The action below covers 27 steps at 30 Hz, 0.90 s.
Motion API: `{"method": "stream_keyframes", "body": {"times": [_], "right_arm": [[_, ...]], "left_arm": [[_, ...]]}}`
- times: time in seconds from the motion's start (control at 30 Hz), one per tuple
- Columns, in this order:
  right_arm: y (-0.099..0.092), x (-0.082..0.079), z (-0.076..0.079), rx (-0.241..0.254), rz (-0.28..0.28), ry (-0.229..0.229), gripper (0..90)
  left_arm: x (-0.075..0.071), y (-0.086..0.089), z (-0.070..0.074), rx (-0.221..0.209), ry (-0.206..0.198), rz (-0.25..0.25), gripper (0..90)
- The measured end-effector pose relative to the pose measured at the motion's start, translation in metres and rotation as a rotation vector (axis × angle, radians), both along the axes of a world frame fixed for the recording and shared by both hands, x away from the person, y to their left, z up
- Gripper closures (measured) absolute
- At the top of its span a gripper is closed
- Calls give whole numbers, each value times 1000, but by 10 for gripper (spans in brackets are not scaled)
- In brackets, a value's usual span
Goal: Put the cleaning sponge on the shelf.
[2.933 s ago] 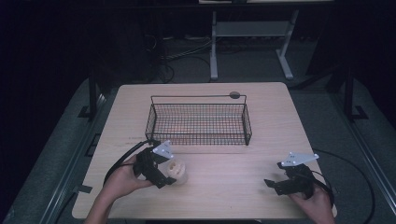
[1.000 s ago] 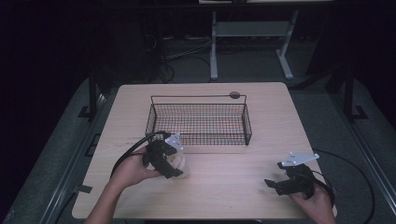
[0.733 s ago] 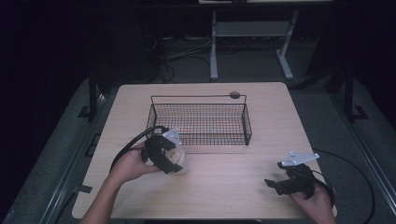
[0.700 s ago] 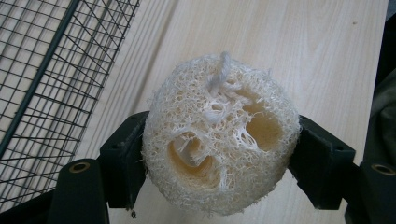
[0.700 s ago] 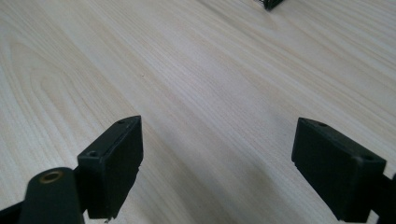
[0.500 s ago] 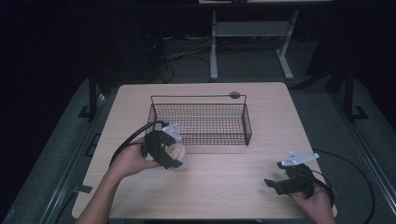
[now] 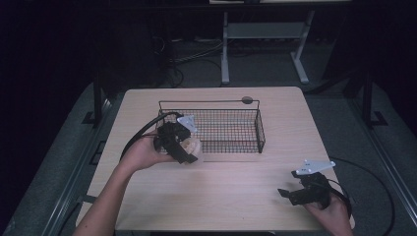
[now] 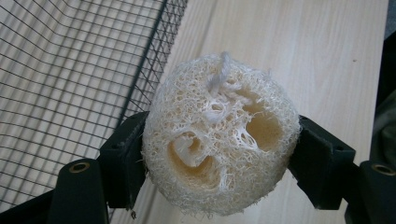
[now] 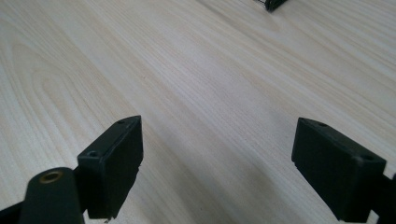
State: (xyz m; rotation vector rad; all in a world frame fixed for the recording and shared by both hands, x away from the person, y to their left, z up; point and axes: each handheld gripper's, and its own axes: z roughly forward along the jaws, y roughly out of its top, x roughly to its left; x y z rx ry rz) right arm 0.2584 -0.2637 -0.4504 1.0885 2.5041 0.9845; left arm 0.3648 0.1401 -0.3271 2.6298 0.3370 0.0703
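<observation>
**Loofah held at the basket's corner**

On the pale wooden counter (image 7: pixel 221 182), the left gripper (image 7: pixel 189 147) is clamping its fingers on a loofah sponge (image 8: pixel 219 135) just outside the wire basket (image 7: pixel 231 128), at its near-left corner. The right gripper (image 7: pixel 295 194), fingers spread wide, is sitting well clear of the basket.

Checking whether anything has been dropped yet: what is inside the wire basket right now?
The wire basket looks empty: the table shows through its mesh floor. The loofah is clamped in the left claw at its near-left corner, outside; that corner is partly covered.

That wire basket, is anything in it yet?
Empty: bare mesh inside the wire basket. The loofah is outside its near wall, in the left tongs.
</observation>
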Motion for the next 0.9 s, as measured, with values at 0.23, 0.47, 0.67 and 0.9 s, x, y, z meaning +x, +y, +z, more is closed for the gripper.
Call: {"method": "stream_keyframes", "body": {"times": [0.23, 0.47, 0.67, 0.9], "right_arm": [[0, 1, 0, -1, 2, -1, 161], [-1, 1, 0, 2, 3, 2, 161], [0, 0, 1, -2, 5, -1, 161], [-1, -2, 2, 4, 4, -5, 160]], "left_arm": [[14, -8, 13, -16, 11, -20, 268], [31, -18, 22, -10, 12, -28, 268], [43, -25, 21, -36, 33, -27, 268], [55, -26, 19, -37, 37, -4, 268]]}}
